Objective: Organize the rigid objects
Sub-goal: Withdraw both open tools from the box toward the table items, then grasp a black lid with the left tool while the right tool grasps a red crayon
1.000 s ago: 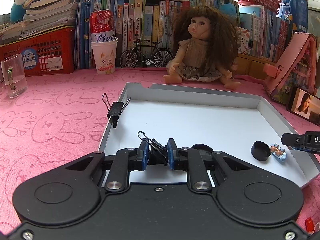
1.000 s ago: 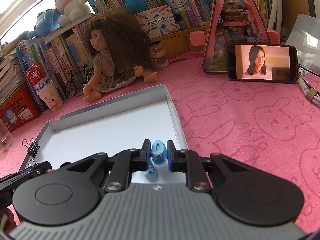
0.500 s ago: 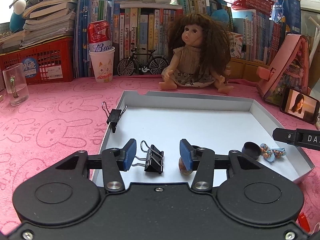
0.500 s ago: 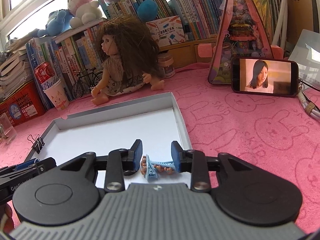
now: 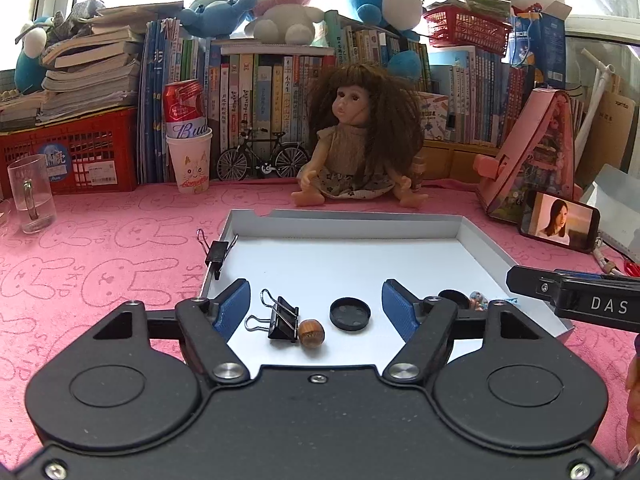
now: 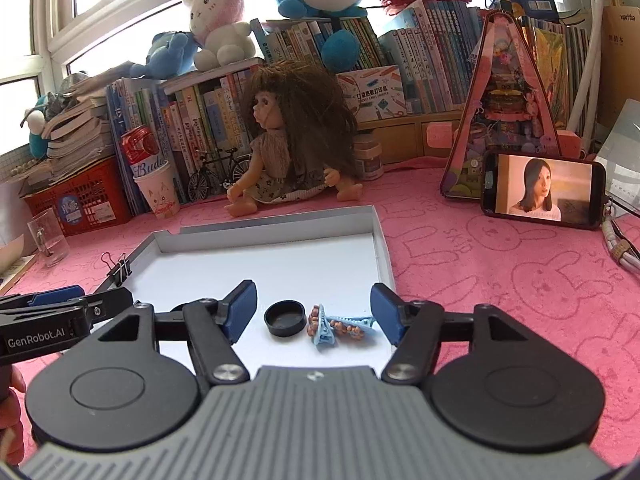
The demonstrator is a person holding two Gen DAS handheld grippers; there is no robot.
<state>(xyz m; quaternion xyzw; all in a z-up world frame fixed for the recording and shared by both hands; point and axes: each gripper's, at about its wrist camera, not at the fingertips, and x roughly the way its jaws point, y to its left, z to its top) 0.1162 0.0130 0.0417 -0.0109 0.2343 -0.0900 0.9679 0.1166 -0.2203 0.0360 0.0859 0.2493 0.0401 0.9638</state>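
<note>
Inside white tray point(image 5: 440, 240): binder clip point(image 5: 282, 318) touching wooden bead point(image 5: 311, 333) at 3 o'clock. Left gripper point(image 5: 316, 310) spread wide, empty. Right gripper point(image 6: 314, 310) likewise spread, blue hair clip point(image 6: 334, 326) lying free.

Left wrist cam: sits behind the left gripper point(image 5: 316, 310), low and close over the near edge of the white tray point(image 5: 344, 224), facing straight ahead to the doll point(image 5: 360, 136) and bookshelf point(image 5: 256, 88). Right gripper pokes in from its right.

Right wrist cam: behind the right gripper point(image 6: 314, 312), same low height, over the tray's point(image 6: 380, 248) near right corner, aimed ahead-left, so the doll point(image 6: 292, 140) shows in profile. Left gripper enters at its left.

Overlap: tray, doll, shelf, phone point(image 5: 560, 220) point(image 6: 544, 190), clip point(image 5: 217, 254) point(image 6: 119, 270) on the tray's left wall, black cap point(image 5: 453, 297) point(image 6: 285, 317).
</note>
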